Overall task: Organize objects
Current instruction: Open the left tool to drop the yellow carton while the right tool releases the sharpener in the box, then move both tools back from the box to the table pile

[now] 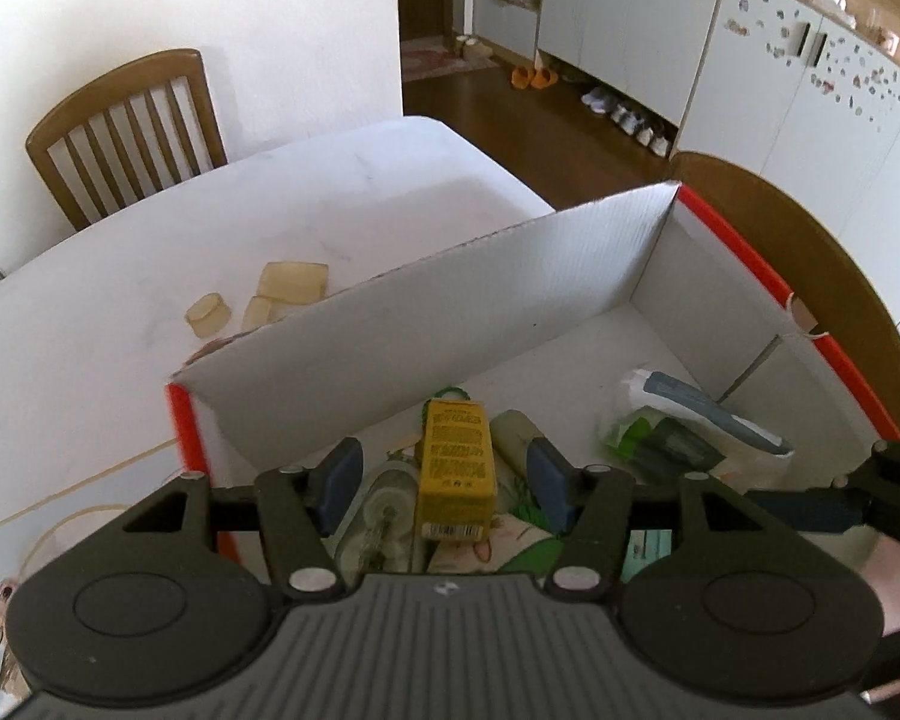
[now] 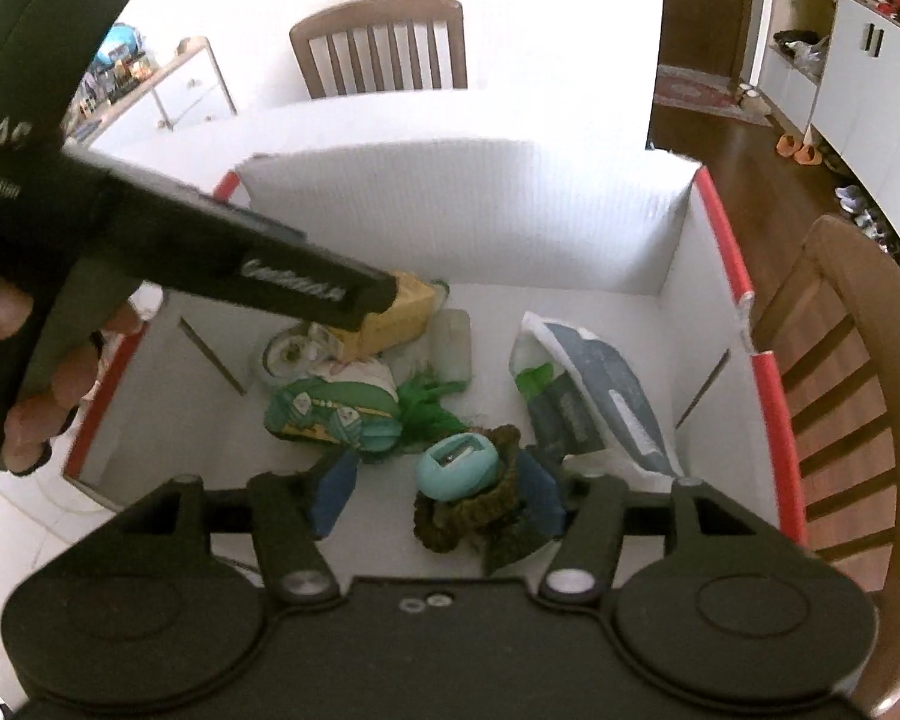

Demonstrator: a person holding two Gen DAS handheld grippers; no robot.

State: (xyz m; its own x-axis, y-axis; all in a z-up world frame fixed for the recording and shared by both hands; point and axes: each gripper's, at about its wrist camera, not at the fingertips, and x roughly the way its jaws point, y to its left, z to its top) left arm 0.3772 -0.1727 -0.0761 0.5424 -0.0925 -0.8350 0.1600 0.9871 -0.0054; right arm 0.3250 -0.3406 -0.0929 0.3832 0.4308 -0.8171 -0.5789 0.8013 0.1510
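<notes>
**Both tongs apart over the box**

Left tongs (image 1: 444,483) gape above the yellow carton (image 1: 456,468); right tongs (image 2: 435,495) gape around the teal case (image 2: 456,465), gripping nothing. Everything lies inside the box (image 1: 426,300). Lifting carelessly, I might snag its wall and tip it.

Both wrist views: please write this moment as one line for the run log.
left gripper: open over yellow box | right gripper: open over teal item | both items in cardboard box | amber pieces: outside on table
</notes>
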